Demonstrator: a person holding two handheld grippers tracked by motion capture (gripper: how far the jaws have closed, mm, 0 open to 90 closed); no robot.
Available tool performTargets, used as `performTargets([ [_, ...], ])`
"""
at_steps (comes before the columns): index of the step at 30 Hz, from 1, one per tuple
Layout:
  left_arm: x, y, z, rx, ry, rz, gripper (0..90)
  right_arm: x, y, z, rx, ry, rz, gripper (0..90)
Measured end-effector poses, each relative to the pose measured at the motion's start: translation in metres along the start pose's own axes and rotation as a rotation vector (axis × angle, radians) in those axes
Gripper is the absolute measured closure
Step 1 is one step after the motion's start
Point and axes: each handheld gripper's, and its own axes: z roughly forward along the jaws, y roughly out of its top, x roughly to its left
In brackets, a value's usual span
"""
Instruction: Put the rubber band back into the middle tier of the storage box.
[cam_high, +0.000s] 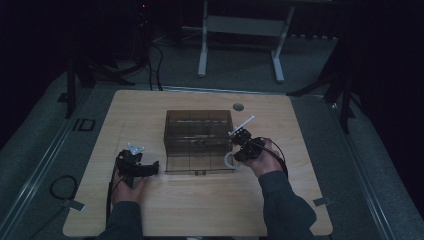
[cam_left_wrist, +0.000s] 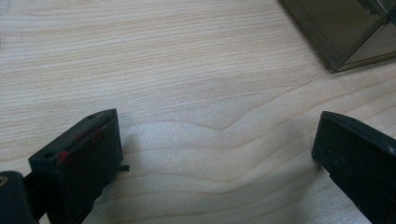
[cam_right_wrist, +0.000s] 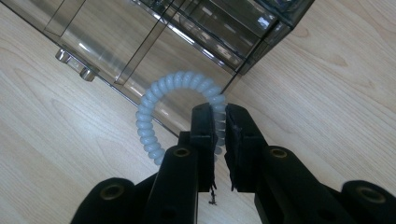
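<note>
We are holding a pale coil band (cam_right_wrist: 161, 100) in our right tongs (cam_right_wrist: 219, 126) by the box (cam_high: 199, 140) corner on the desk (cam_high: 200, 200), not yet inside, while our left tongs (cam_left_wrist: 215, 149) are waiting wide and empty.

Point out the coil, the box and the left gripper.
coil (cam_right_wrist: 156, 91): right gripper view, top of its arc.
box (cam_high: 199, 119): high view, top face.
left gripper (cam_left_wrist: 217, 149): left gripper view, midway between open jaws.

A wooden table (cam_high: 200, 210) is lying under the left tongs (cam_high: 155, 168) and right tongs (cam_high: 236, 154). A grey grommet (cam_high: 238, 107) is sitting beyond the right tongs. A white desk frame (cam_high: 240, 30) is standing far past both. A cable loop (cam_high: 62, 187) is lying off the table, outward of the left tongs.
</note>
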Motion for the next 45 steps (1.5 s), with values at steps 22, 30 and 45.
performTargets([
  [22, 0.000, 0.000, 0.000, 0.000, 0.002, -0.002, 1.7, 0.005, 0.015, 0.016, 0.023, -0.003, -0.014, 82.1],
  [30, 0.000, 0.000, 0.000, 0.001, 0.001, -0.001, 1.7, 0.004, 0.018, 0.023, 0.027, -0.002, -0.006, 82.0],
  [45, 0.000, 0.000, 0.000, 0.003, 0.001, -0.001, 1.7, 0.009, 0.020, 0.035, 0.038, -0.019, -0.011, 82.0],
])
